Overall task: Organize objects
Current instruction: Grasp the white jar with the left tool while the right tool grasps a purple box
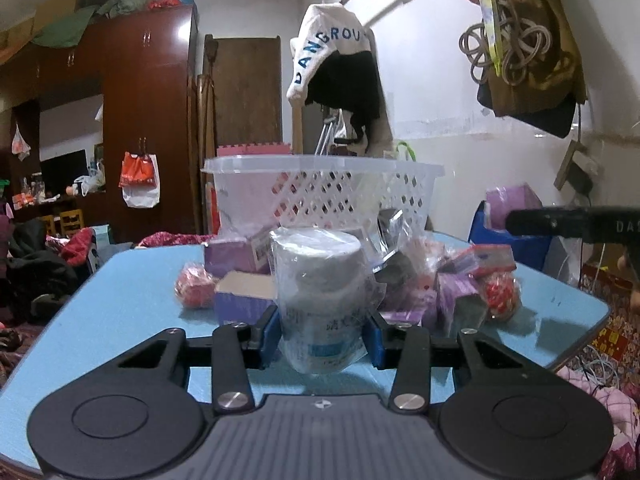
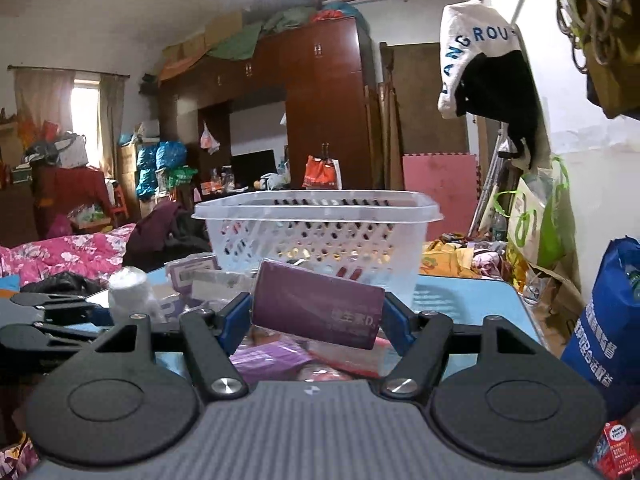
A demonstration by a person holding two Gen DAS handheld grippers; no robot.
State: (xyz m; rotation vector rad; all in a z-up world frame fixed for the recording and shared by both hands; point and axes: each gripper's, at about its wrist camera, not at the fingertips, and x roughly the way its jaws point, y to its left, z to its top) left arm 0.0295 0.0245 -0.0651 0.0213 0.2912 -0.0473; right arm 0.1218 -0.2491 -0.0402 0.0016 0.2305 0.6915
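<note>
In the lower centre of the left wrist view, the left tongs [image 1: 323,342] are clamping a white cylindrical jar wrapped in clear plastic film [image 1: 320,300], their blue pads [image 1: 269,338] pressing against its sides while the jar is standing upright between them. Behind the jar, in the middle of the frame, a jumble of purple cardboard boxes [image 1: 236,256], red mesh-wrapped balls [image 1: 195,285] and clear packets is lying on the light blue surface [image 1: 120,304], and a white plastic lattice basket [image 1: 324,188] is sitting on the far part of that surface, just beyond the heap. In the lower centre of the right wrist view, the right tongs [image 2: 318,312] are gripping a flat dark purple box with pale lettering [image 2: 316,310], which is hanging tilted between the blue pads [image 2: 236,316] above more purple and red packets. The same basket [image 2: 316,236] is filling the middle of this frame, directly behind the held box, and the wrapped jar is showing at the left edge beside the other tool.
</note>
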